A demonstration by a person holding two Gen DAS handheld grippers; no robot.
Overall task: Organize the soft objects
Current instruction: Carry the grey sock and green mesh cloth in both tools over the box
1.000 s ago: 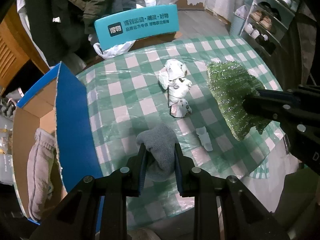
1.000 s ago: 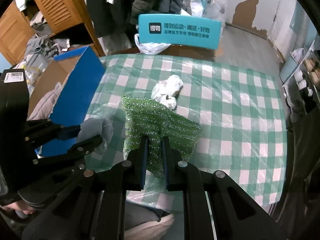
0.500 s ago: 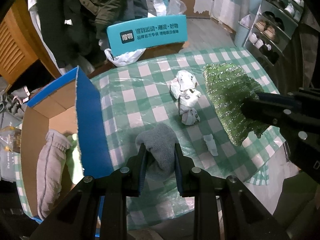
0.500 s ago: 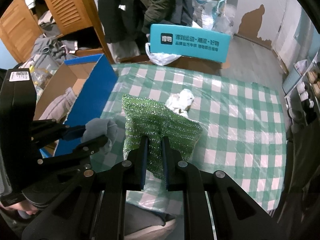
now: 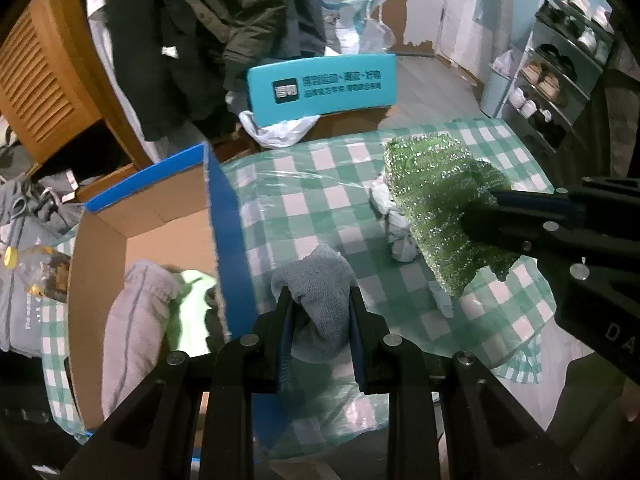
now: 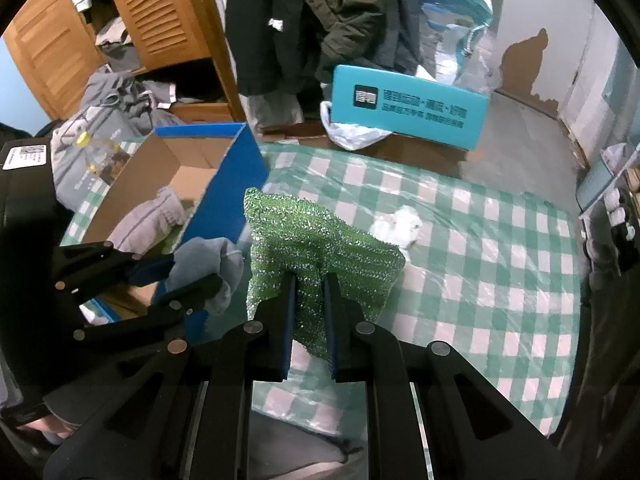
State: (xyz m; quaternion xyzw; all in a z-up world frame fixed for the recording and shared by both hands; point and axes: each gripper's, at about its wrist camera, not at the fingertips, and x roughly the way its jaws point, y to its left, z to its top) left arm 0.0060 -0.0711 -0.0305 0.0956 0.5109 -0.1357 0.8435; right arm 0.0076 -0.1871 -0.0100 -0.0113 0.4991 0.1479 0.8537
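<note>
Both my loads have drifted toward the cardboard box [image 5: 140,236] at nine o'clock: left gripper [image 5: 320,308] clamps the grey sock [image 5: 320,280], right gripper [image 6: 310,296] pinches the green scrubbing cloth [image 6: 312,248], drop-off seems next.

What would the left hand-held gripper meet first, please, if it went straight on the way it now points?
Probably the checked tablecloth just right of the cardboard box's blue flap; the grey sock it holds would touch first. Depth is unclear.

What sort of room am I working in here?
Most likely a cluttered home room or entryway used for storage: dark coats hang by a slatted wooden wardrobe, a shoe rack lines the wall, and the table wears a plastic-covered green checked cloth.
</note>
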